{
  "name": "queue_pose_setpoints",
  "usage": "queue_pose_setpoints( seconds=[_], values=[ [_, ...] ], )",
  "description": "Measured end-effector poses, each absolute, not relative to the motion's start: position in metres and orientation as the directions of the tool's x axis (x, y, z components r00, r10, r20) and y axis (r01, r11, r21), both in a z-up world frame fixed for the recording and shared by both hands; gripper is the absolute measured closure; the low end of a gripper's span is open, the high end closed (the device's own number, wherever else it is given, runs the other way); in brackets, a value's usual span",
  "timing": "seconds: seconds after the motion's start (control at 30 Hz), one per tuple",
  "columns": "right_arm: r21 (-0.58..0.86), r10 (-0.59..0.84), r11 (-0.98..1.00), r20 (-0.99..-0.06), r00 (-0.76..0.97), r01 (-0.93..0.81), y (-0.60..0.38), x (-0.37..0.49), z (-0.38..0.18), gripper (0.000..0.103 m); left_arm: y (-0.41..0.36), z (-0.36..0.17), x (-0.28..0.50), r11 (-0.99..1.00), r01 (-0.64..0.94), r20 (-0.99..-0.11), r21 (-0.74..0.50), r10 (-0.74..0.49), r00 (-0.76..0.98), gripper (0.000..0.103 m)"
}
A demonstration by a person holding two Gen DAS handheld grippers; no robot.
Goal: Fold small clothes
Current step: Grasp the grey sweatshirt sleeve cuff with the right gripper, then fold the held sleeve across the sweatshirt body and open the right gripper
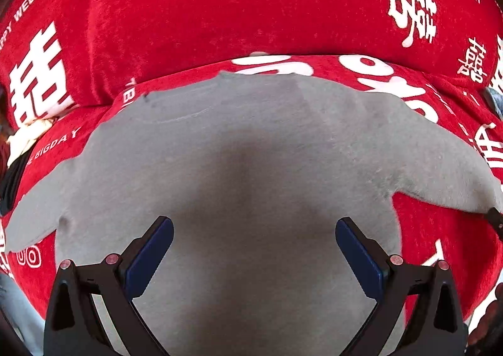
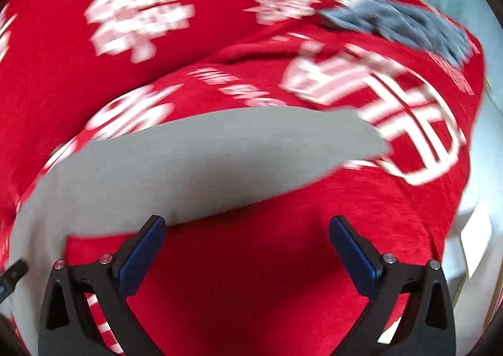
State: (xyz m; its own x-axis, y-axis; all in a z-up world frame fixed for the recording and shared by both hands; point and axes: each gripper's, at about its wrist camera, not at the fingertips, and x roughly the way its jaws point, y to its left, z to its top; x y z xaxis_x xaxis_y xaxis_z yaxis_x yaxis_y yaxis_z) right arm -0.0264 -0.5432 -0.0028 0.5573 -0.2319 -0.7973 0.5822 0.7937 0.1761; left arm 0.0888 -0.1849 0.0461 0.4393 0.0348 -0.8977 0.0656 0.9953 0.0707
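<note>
You have a plain grey garment, unpatterned, lying on a red cloth printed with white Chinese characters and white lettering reading "THE BIGDAY" and "HAPPY WEDDING". Your left gripper and right gripper are both black with dark blue pads. A darker blue-grey piece of fabric shows in the right wrist view, blurred.

We see a red cloth with white lettering and double-happiness signs covering the surface, wrinkled in a ridge. Past its right edge lies a pale floor, brightly lit and blurred.
</note>
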Motion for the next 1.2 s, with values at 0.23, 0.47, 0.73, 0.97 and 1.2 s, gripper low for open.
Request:
queue_pose_setpoints(
  seconds=[0.23, 0.47, 0.73, 0.97, 1.2],
  values=[
    [0.286, -0.197, 0.734, -0.778, 0.596, 0.616, -0.618, -0.015, -0.021, 0.0, -0.201, 0.031, 0.114, 0.998, 0.029, -0.912, 0.062, 0.045, 0.407, 0.0],
    [0.388, -0.078, 0.772, -0.728, 0.681, 0.503, -0.637, 0.015, -0.013, 0.089, -0.224, 0.022, 0.156, 0.999, 0.005, -0.918, 0.041, 0.035, 0.394, 0.0],
    [0.474, -0.093, 0.743, -0.625, 0.775, 0.472, -0.659, -0.021, 0.001, 0.09, -0.25, -0.003, 0.207, 0.999, -0.019, -0.938, 0.048, 0.052, 0.341, 0.0],
    [0.503, -0.035, 0.72, -0.662, 0.749, 0.478, -0.668, -0.015, -0.021, 0.075, -0.268, 0.003, 0.197, 0.998, 0.033, -0.919, 0.049, 0.032, 0.392, 0.0],
    [0.611, 0.043, 0.621, -0.651, 0.758, 0.49, -0.695, -0.004, -0.043, 0.037, -0.265, -0.005, 0.216, 0.999, -0.03, -0.932, 0.026, 0.035, 0.36, 0.0]
  ],
)
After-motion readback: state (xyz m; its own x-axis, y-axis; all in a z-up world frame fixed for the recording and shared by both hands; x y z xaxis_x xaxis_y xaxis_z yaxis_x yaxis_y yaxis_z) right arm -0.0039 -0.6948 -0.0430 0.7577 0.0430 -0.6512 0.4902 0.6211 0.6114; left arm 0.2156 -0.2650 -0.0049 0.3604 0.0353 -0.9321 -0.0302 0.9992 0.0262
